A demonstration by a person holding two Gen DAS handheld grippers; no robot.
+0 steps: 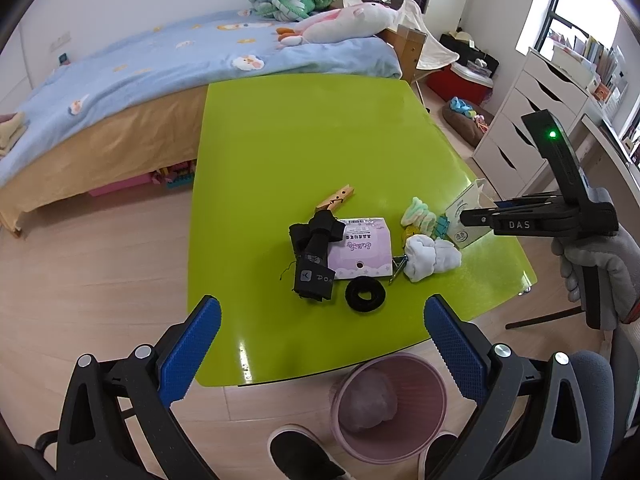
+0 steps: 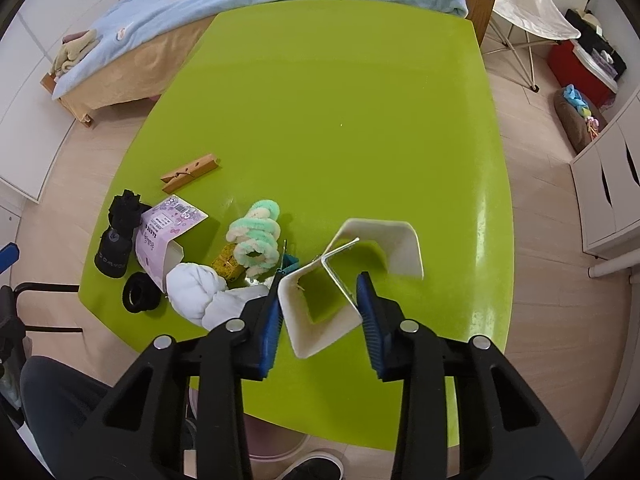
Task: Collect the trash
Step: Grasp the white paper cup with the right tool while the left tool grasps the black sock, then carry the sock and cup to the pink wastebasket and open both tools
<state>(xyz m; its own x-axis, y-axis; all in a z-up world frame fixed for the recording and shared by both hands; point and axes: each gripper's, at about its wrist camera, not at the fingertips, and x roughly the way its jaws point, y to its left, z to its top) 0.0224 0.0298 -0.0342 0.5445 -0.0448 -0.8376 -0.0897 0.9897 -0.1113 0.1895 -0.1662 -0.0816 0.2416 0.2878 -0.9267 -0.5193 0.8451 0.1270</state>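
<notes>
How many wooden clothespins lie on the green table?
1. The clothespin lies on the table, just beyond the black cloth and the pink card. Another could be hidden under the pile.

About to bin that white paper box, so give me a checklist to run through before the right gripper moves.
1. White box between the right gripper fingers: ok.
2. Firm grip on the box: cannot tell; the pads look close, contact unclear.
3. Pink bin within view below the table edge: ok.
4. Left gripper open and holding nothing: ok.
5. White cloth clear of the right gripper: cannot tell; it lies right beside the left finger.
</notes>
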